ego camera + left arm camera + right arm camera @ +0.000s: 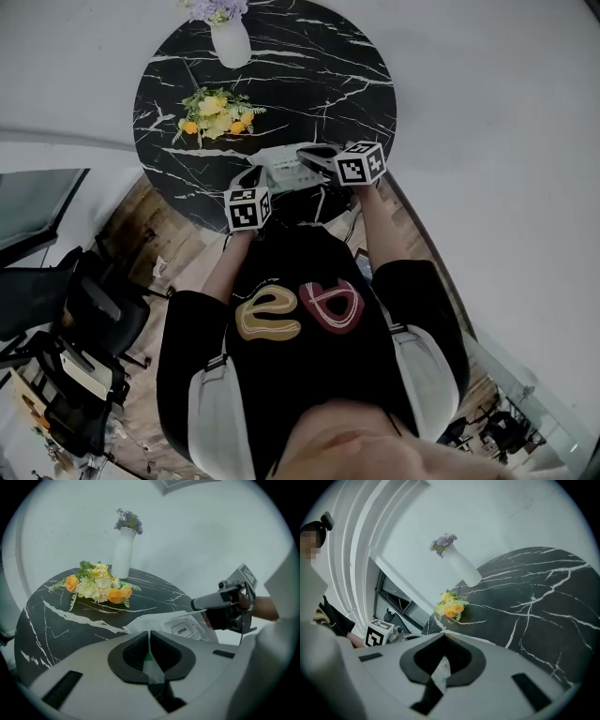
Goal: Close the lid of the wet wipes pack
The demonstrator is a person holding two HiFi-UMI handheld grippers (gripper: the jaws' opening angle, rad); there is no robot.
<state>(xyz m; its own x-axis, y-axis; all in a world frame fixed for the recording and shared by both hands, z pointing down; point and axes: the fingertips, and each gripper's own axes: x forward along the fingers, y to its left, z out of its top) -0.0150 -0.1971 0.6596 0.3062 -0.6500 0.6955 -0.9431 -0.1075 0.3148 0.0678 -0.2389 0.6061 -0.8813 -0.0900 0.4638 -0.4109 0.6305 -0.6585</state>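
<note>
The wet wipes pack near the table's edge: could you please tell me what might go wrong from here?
1. The wet wipes pack lies close to the near rim of the table; a tug could slide it off.
2. The left gripper and right gripper each pinch only thin film of the pack, jaws together, so it may crumple or tear instead of letting the OPEN lid seal.

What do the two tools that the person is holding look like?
The left tool and the right tool have pale grey bodies with black padded jaws. Each carries a white cube printed with black square markers. The person wears a black top.
</note>
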